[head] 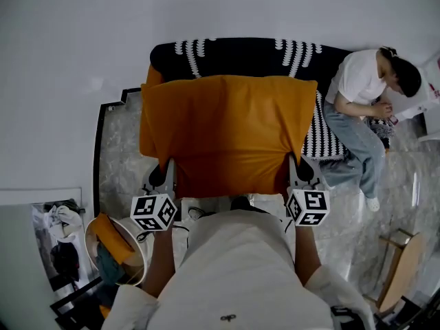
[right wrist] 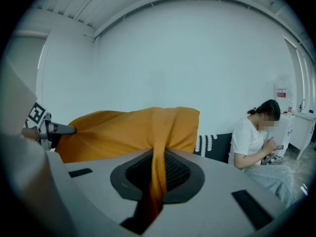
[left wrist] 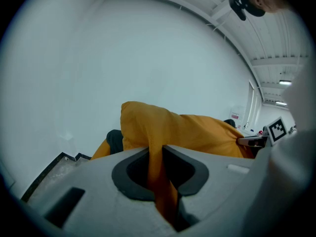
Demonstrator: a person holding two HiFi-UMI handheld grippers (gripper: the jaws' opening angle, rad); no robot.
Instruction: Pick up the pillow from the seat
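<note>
The left gripper (head: 163, 176) and right gripper (head: 301, 172) each have jaws pinched tight on a near corner of the orange pillow (head: 227, 126), which spreads between the 2. Behind it is the black-and-white patterned sofa (head: 240, 50), with a person (head: 357, 88) seated at its right end.

No legible writing, number or brand; the left cube (head: 154, 212) and right cube (head: 308, 207) bear only square black-and-white markers.

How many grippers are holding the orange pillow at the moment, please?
2. The left gripper grips the near left corner of the pillow and the right gripper its near right corner; each has fabric pinched between its jaws. None is hidden.
</note>
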